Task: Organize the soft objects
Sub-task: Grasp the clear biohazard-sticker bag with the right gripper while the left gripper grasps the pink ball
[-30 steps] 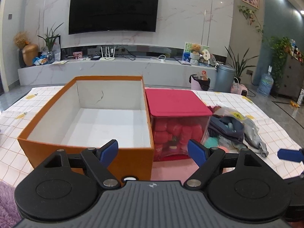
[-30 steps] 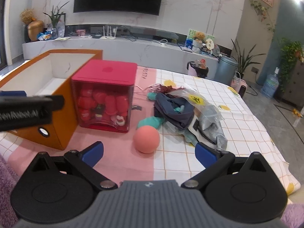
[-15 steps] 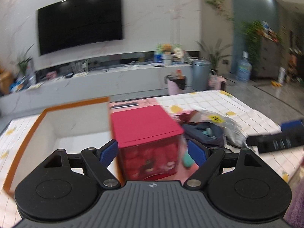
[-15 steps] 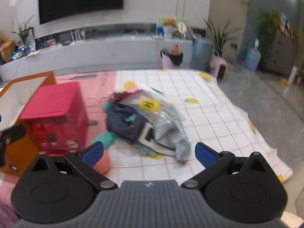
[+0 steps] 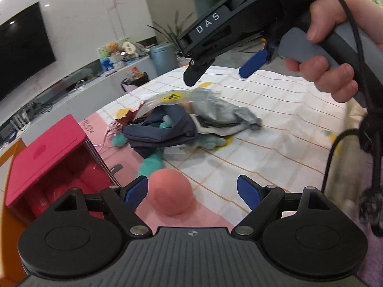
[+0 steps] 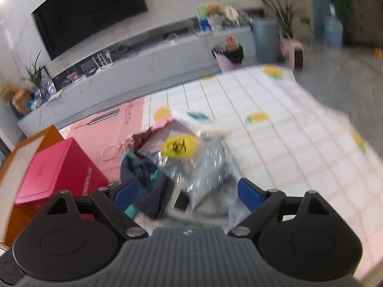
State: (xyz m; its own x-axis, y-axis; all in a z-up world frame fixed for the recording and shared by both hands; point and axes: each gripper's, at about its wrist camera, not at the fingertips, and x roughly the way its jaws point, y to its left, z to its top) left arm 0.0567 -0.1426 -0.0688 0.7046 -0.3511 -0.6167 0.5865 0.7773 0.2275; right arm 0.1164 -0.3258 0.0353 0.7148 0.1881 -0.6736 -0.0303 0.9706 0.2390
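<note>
My left gripper [image 5: 191, 191]: jaws spread, ball [image 5: 170, 192] between, untouched. My right gripper [image 6: 188, 192]: jaws wide, just narrowing, over pile [image 6: 182, 165], gripping nothing.

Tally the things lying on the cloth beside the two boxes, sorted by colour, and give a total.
Pink: 1, the ball
Navy: 1, the garment
Teal: 1, the plush toy
Silver: 1, the bag
Maroon: 1, the tassel piece
Total: 5

Your left gripper [image 5: 191, 190] swung from the orange box to frame the pink ball [image 5: 170, 192]; your right gripper [image 6: 185, 191], jaws just narrowing, now frames the clothes pile [image 6: 177, 167].
</note>
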